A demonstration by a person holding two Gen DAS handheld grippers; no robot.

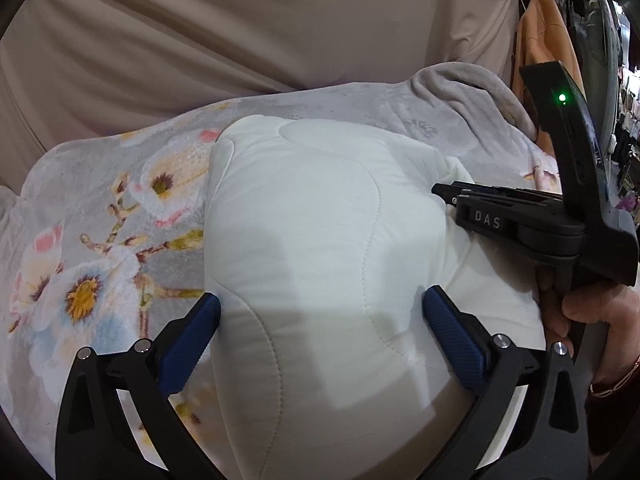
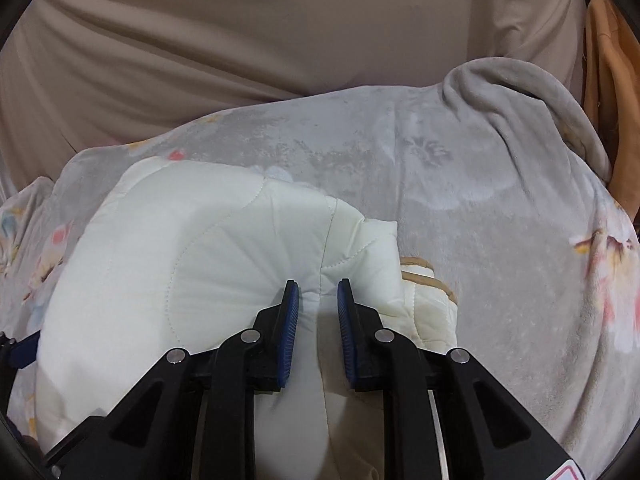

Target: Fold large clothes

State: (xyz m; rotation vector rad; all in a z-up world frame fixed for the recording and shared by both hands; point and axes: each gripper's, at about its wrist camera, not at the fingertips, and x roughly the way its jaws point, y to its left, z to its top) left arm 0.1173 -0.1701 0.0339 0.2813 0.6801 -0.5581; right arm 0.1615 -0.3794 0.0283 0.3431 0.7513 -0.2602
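Left wrist view: white quilted padded garment (image 1: 320, 248), folded into a thick bundle, lies on a grey plush blanket printed with pale flowers (image 1: 100, 240). Blanket covers the surface beneath; what that surface is cannot be told. Left tongs (image 1: 320, 312) spread wide, blue ribbed pads one at each side of the bundle's near end; pads seem to lie against its flanks, but whether they press in is unclear. Right tongs (image 1: 440, 191) enter from the right of the bundle, seen side-on, black body marked "DAS", tips at the bundle's right edge. A green light glows on the black housing above them. A hand (image 1: 580, 312) grips the handle at the right, a thin chain bracelet on the wrist.

Right wrist view: right tongs (image 2: 318, 292) point down onto the bundle (image 2: 180, 260), blue pads close together with a ridge of white fabric rising between them; fabric puckers toward the gap, though a firm pinch cannot be confirmed. Just right of the bundle's edge, a folded part of the garment with tan trim (image 2: 424, 276) shows. Blanket (image 2: 480, 200) runs beyond and to the right of the bundle, rumpled into a fold at far right.

Behind the blanket, both views: beige draped cloth (image 2: 280, 40). Orange fabric (image 2: 612, 60) hangs to its right.
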